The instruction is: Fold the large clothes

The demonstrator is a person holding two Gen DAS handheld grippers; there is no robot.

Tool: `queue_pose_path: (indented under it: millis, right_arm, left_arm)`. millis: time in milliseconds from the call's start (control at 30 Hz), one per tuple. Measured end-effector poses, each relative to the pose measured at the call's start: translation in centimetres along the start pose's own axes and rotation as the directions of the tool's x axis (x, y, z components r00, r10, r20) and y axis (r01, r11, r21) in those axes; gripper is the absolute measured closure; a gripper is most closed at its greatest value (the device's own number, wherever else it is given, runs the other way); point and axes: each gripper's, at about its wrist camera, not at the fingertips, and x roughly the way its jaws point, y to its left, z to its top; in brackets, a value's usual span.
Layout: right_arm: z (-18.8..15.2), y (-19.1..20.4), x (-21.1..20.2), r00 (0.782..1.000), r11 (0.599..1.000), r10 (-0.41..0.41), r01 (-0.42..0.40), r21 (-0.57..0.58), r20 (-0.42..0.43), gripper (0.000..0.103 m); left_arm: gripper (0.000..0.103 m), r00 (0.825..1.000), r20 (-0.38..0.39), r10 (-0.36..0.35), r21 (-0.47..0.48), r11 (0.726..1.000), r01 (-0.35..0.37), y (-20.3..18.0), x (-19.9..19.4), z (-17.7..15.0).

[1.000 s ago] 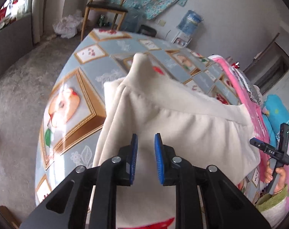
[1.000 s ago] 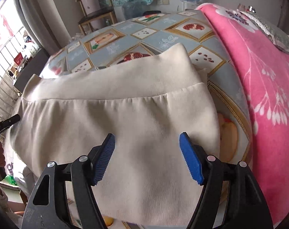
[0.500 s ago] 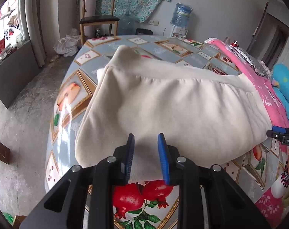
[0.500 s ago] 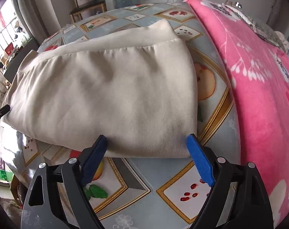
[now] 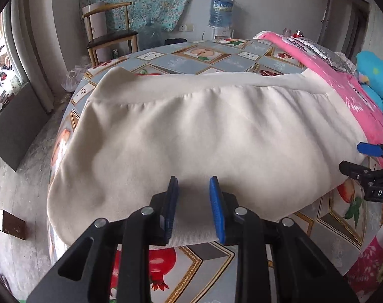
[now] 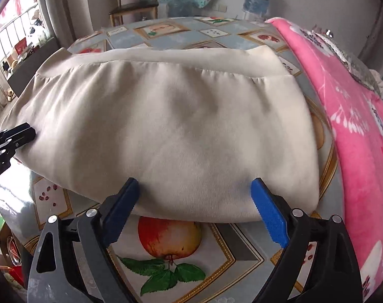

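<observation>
A folded cream garment (image 5: 191, 136) lies flat on the fruit-patterned tablecloth (image 5: 196, 265), its ribbed hem at the far side. It also fills the right wrist view (image 6: 171, 131). My left gripper (image 5: 194, 209) is at the garment's near edge with its blue pads a small gap apart, the fabric edge lying between them, not clamped. My right gripper (image 6: 196, 207) is wide open at the near edge of the garment and holds nothing. Each gripper shows at the edge of the other's view.
A pink blanket (image 6: 355, 126) lies along the table's right side. A wooden chair (image 5: 108, 32) and a water dispenser bottle (image 5: 220, 10) stand by the far wall. A dark panel (image 5: 12, 126) leans on the floor at the left.
Both grippers have pulled back toward the garment's near edge. The garment, raised and draped a second ago, now lies flat on the table. The left jaws have opened a little wider.
</observation>
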Motion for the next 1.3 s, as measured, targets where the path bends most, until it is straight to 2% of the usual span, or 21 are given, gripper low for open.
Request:
queue_pose_path:
  millis: [100, 167, 300, 367, 433, 533, 567, 600, 633, 733, 867, 967, 1067, 1200, 1300]
  right_arm:
    - [0.5, 0.4, -1.9, 0.998, 1.000, 0.020, -0.020, 0.000, 0.068, 0.015]
    - [0.5, 1.0, -2.0, 0.994, 0.999, 0.042, -0.042, 0.000, 0.097, 0.014]
    - [-0.2, 2.4, 1.7, 1.000, 0.999, 0.008, -0.007, -0.038, 0.012, 0.012]
    - [-0.3, 2.5, 1.3, 1.000, 0.999, 0.004, -0.002, -0.048, 0.026, 0.011]
    - [-0.3, 1.8, 0.5, 0.999, 0.999, 0.048, -0.047, -0.020, 0.014, 0.011]
    - [-0.6, -0.1, -1.2, 0.993, 0.992, 0.112, -0.114, 0.055, 0.032, 0.011]
    - [-0.8, -0.7, -1.8, 0.991, 0.988, 0.129, -0.132, 0.080, 0.041, 0.011]
    - [-1.2, -1.5, -2.3, 0.987, 0.981, 0.155, -0.159, 0.107, 0.048, 0.011]
    - [-1.7, -2.4, -2.8, 0.980, 0.970, 0.192, -0.197, 0.142, 0.048, 0.011]
    - [-3.5, -5.0, -3.3, 0.958, 0.925, 0.284, -0.282, 0.254, 0.031, 0.011]
    - [-5.7, -7.6, -3.1, 0.929, 0.857, 0.371, -0.349, 0.380, 0.017, 0.011]
    - [-6.4, -8.7, -2.1, 0.923, 0.826, 0.384, -0.346, 0.446, 0.005, 0.011]
    - [-6.7, -9.2, -1.2, 0.918, 0.804, 0.396, -0.345, 0.484, -0.004, 0.011]
    - [-6.3, -9.2, -0.8, 0.919, 0.796, 0.395, -0.344, 0.498, 0.003, 0.011]
    - [-6.1, -9.4, -0.5, 0.913, 0.771, 0.408, -0.358, 0.527, 0.024, 0.011]
  left_arm:
    - [0.077, 0.998, 0.054, -0.044, 0.040, 0.998, 0.041, -0.9, -1.9, 0.3]
    - [0.073, 0.997, 0.053, -0.056, 0.068, 0.996, 0.052, -1.8, -1.9, 0.4]
    - [0.073, 0.999, -0.022, -0.030, 0.067, 0.997, 0.032, -2.7, 0.7, -0.5]
    - [0.073, 0.999, -0.017, -0.029, 0.049, 0.998, 0.030, -2.5, 0.9, -0.5]
    - [0.073, 1.000, -0.017, -0.022, 0.031, 0.999, 0.023, -2.4, 0.2, -0.3]
    - [0.071, 0.998, 0.017, -0.054, -0.005, 0.999, 0.054, -1.7, -1.9, -0.1]
    - [0.064, 0.997, 0.027, -0.066, -0.023, 0.998, 0.067, -1.3, -2.7, -0.3]
    - [0.059, 0.996, 0.033, -0.078, -0.040, 0.996, 0.080, -1.0, -3.4, -0.6]
    - [0.058, 0.996, 0.032, -0.088, -0.056, 0.994, 0.090, -0.7, -3.9, -0.9]
    - [0.057, 0.991, 0.009, -0.132, -0.139, 0.981, 0.132, 0.8, -5.0, -2.8]
    - [0.057, 0.985, -0.019, -0.174, -0.235, 0.958, 0.164, 2.3, -5.3, -5.6]
    - [0.057, 0.990, -0.051, -0.131, -0.286, 0.952, 0.111, 3.3, -4.3, -7.0]
    - [0.057, 0.990, -0.016, -0.140, -0.357, 0.925, 0.126, 4.5, -3.8, -7.6]
    - [0.050, 0.982, 0.033, -0.185, -0.442, 0.879, 0.180, 5.9, -3.5, -7.3]
    - [0.048, 0.965, 0.089, -0.248, -0.535, 0.805, 0.256, 7.4, -3.1, -7.5]
